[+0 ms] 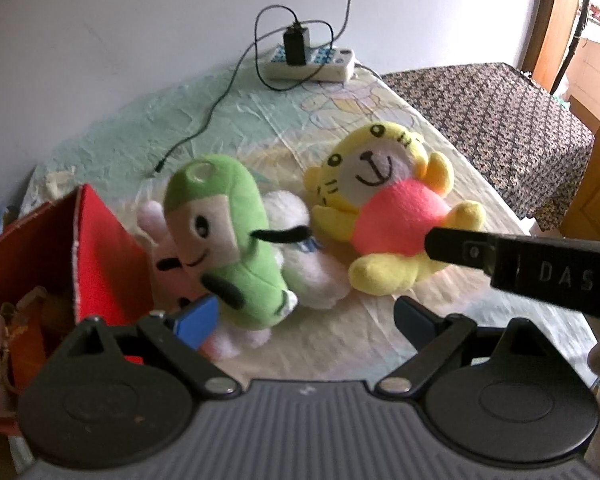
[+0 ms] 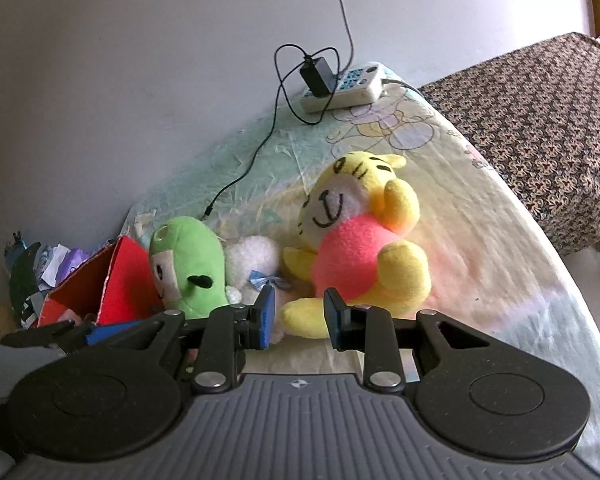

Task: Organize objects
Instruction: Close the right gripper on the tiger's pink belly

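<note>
While both grippers hover over the cloth-covered table (image 1: 260, 128), the three plush toys lie grouped on its surface, and the yellow tiger plush (image 1: 384, 216) serves here as the reference landmark.

1. Yellow tiger plush (image 2: 360, 248): lies on its back on the table, face up, with a pink belly.
2. White plush (image 1: 300, 240): touches the tiger on the side toward the box and carries a small blue bow (image 2: 266, 280).
3. Green plush (image 1: 224, 232): leans against the white plush, on the far side from the tiger.
4. Red cardboard box (image 1: 100, 264): stands open beyond the green plush from the tiger, just beside that plush. Items lie inside it; they cannot be identified.
5. White power strip (image 1: 312, 62): rests at the table's far edge against the wall, well behind the tiger, with a black charger (image 1: 296, 46) plugged in. The charger's black cable (image 1: 216, 108) trails forward, and its end lies near the green plush.

Left gripper (image 1: 304, 316): jaws stand wide apart with nothing between them, positioned in front of the green and white plush.

Right gripper (image 2: 300, 312): jaws stand close together with a narrow gap and clamp nothing; the tiger's foot lies just beyond the fingertips. One black finger of this gripper crosses the left wrist view, overlapping the tiger's belly.
</note>
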